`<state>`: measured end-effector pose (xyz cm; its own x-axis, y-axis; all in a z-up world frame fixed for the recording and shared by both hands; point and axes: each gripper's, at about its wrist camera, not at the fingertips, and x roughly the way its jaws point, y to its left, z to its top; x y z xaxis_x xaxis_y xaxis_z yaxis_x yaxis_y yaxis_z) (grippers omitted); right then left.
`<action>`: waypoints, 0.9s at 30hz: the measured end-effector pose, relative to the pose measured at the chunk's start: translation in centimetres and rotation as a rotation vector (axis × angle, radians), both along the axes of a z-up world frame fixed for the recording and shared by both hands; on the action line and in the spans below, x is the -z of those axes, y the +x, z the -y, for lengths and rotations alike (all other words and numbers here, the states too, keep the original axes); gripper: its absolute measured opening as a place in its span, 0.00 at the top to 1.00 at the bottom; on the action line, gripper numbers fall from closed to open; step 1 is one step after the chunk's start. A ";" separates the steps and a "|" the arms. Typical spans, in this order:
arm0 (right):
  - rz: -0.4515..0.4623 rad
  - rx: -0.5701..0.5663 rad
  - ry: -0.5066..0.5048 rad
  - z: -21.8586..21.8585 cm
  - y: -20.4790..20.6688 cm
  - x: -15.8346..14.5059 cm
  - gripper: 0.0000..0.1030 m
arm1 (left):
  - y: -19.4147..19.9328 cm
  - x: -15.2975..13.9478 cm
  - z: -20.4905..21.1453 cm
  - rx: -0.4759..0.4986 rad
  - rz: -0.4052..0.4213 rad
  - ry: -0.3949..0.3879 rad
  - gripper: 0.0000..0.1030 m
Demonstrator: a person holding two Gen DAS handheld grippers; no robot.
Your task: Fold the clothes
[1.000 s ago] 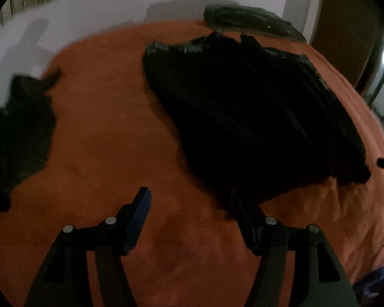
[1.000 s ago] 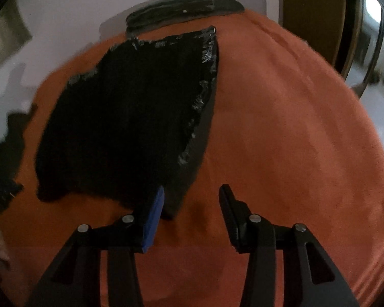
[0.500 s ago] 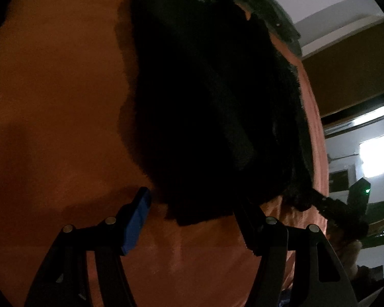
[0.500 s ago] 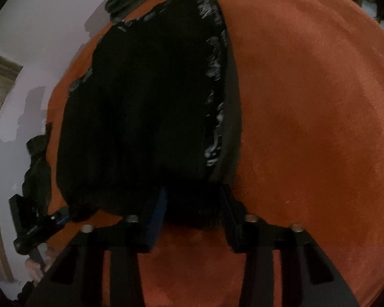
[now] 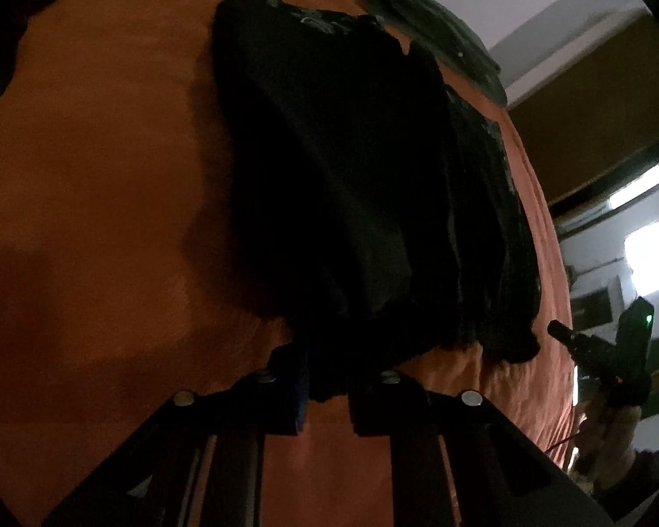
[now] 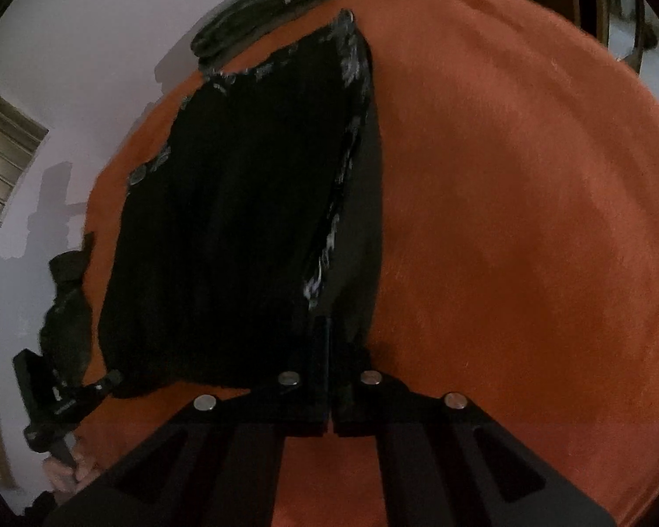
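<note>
Two grippers low over orange bedspread [image 6: 527, 219], white wall behind; left gripper [image 5: 327, 388] & right gripper [image 6: 330, 377] both pinching black garment [image 6: 224, 228] hem

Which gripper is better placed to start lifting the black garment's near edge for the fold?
Probably neither alone: the right gripper is shut on the black garment at its near right corner, and the left gripper grips the near left corner. Both seem ready together.

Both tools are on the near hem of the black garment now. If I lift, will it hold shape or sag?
Probably sag: the black garment lies limp in soft folds on the orange bedspread. The span between the left tool and right tool will likely droop. It looks light; the plush cover may drag the trailing edge.
</note>
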<state>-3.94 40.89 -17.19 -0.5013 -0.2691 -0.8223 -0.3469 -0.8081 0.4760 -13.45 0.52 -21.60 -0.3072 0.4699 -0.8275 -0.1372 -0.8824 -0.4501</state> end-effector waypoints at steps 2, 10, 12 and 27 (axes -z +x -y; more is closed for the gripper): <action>0.036 -0.013 -0.017 0.3 -0.1 0.9 1.00 | 0.1 0.4 -0.6 0.021 -0.008 -0.046 0.84; 0.127 -0.034 -0.016 1.1 -1.2 2.7 0.98 | -0.3 0.3 -0.3 -0.001 0.001 -0.060 0.62; 0.116 -0.030 -0.026 0.8 -1.3 2.6 0.98 | -0.4 0.2 0.2 -0.017 -0.004 -0.063 0.58; 0.028 0.018 -0.101 -1.2 0.1 1.5 0.04 | -0.6 0.0 0.3 -0.016 -0.018 -0.099 0.53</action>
